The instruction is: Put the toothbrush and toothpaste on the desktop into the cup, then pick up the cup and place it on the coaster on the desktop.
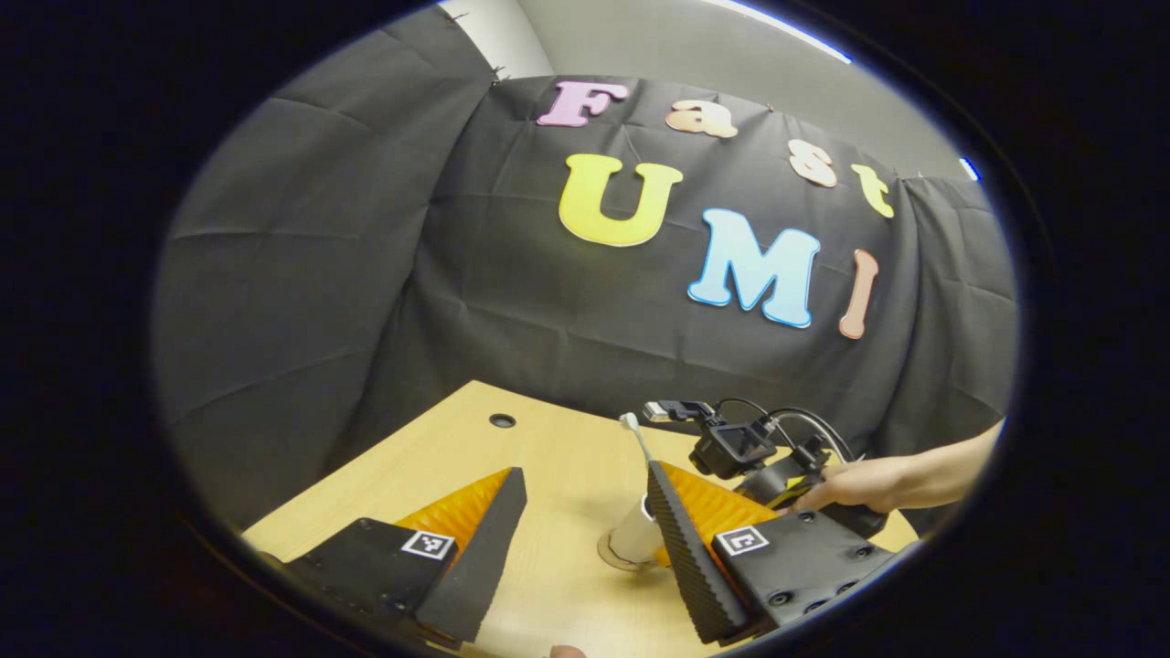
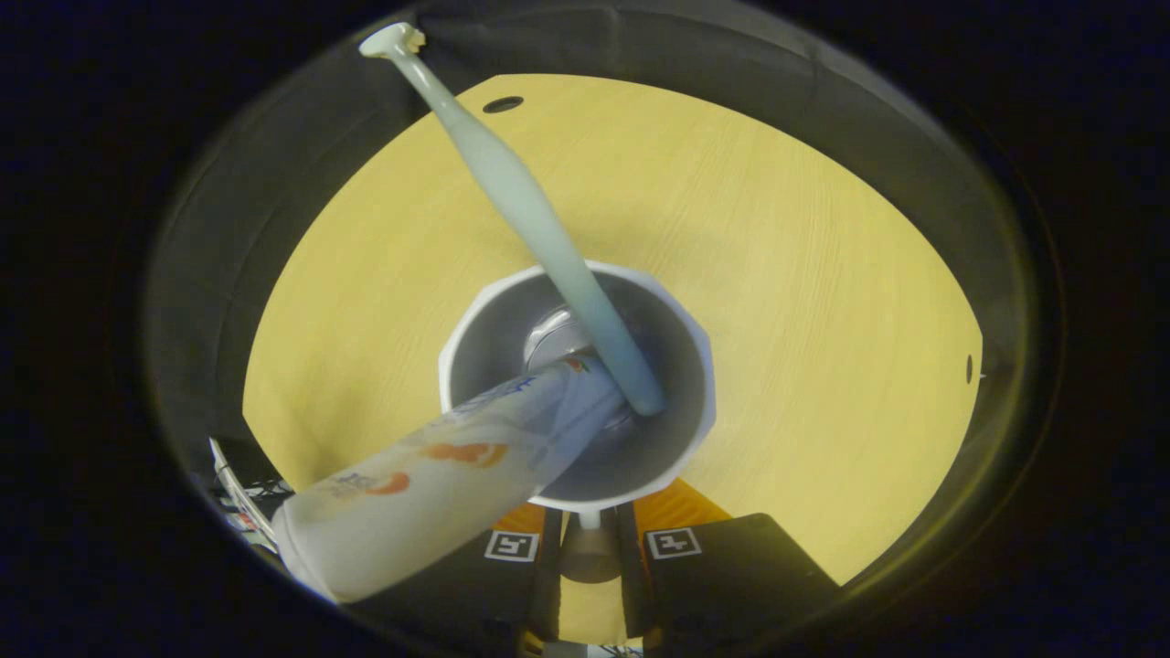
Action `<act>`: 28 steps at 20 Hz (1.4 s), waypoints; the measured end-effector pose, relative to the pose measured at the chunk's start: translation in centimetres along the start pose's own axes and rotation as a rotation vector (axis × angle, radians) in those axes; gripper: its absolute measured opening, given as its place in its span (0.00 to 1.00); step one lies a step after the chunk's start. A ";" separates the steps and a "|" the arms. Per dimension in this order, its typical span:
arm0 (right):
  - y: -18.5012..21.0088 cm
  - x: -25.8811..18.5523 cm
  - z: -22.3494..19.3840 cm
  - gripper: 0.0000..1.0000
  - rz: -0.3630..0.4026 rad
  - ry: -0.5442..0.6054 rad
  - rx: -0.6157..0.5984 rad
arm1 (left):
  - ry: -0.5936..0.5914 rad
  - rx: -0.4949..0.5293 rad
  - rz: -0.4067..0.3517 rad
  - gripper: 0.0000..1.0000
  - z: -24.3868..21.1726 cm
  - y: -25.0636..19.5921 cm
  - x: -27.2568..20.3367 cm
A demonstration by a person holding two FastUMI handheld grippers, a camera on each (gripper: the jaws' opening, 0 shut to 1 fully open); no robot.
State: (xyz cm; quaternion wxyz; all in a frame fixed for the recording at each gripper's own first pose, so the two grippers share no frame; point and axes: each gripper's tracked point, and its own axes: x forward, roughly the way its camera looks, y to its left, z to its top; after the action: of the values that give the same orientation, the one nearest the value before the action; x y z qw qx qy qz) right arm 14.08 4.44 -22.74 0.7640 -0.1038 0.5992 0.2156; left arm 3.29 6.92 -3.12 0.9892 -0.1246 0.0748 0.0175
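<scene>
Cup, white with a faceted rim, seen from directly above in the right gripper view; it holds both the toothbrush, a pale slender handle leaning against the cup's inner wall with its head far out past the rim, and the toothpaste, a pale tube with orange markings lying aslant, cap end down inside the cup and its broad end overhanging the rim. The loading step therefore reads as complete; the step in hand is judged to be taking up the cup. The right gripper sits at the cup's near side, jaws pressed close on what appears to be the cup's handle (contact partly hidden beneath the rim). In the left gripper view the cup stands on the surface just beyond the left gripper, whose jaws are spread and hold nothing. The next move calls for a level lift, since both contents lean, and for finding the coaster.
</scene>
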 end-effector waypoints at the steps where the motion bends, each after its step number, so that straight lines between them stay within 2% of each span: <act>1: -0.1 -0.2 0.2 0.30 0.001 -0.004 -0.002 | -0.001 0.001 -0.003 0.88 0.0 0.0 0.1; 6: -0.2 -0.1 0.0 0.29 -0.005 0.021 -0.018 | 0.002 -0.004 -0.009 0.88 0.0 0.0 0.5; 7: -0.2 -0.2 0.0 0.24 -0.007 0.026 -0.021 | 0.001 -0.005 -0.009 0.88 0.0 0.0 0.6; 8: -0.3 -0.2 0.0 0.29 -0.007 0.031 -0.025 | 0.001 -0.005 -0.010 0.88 0.0 0.0 0.7; 14: -0.3 -0.5 -0.2 0.29 -0.019 0.059 -0.017 | -0.001 -0.007 -0.011 0.88 -0.1 0.0 0.9; 18: 0.1 -0.4 -0.3 0.30 0.004 0.073 -0.009 | 0.000 -0.017 -0.014 0.88 -0.4 -0.2 1.2; 19: 0.1 -0.5 -0.4 0.43 0.004 0.073 -0.006 | 0.001 -0.020 -0.015 0.88 -0.5 -0.2 1.3; 21: -0.1 -0.7 -0.3 0.32 0.004 0.067 -0.003 | 0.001 -0.021 -0.018 0.88 -0.6 -0.4 1.2; 23: -0.3 -1.2 -0.2 0.48 -0.002 0.045 -0.009 | 0.002 -0.016 -0.019 0.89 -0.6 -0.7 1.2; 24: -0.3 -1.6 -0.1 0.59 0.000 0.033 -0.009 | 0.002 -0.015 -0.021 0.88 -0.6 -0.8 1.1; 25: -0.2 -2.0 -0.1 0.63 0.005 0.018 -0.011 | 0.002 -0.014 -0.023 0.88 -0.6 -0.9 1.2; 28: -0.2 -4.0 0.1 0.89 0.022 -0.047 -0.010 | 0.008 -0.011 -0.031 0.88 -1.0 -1.7 1.2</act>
State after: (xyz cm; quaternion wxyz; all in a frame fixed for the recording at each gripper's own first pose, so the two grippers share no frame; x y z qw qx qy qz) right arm 13.50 3.54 -18.92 0.7749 -0.0961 0.5811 0.2294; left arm 4.47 5.07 -3.81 0.9884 -0.1310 0.0770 0.0022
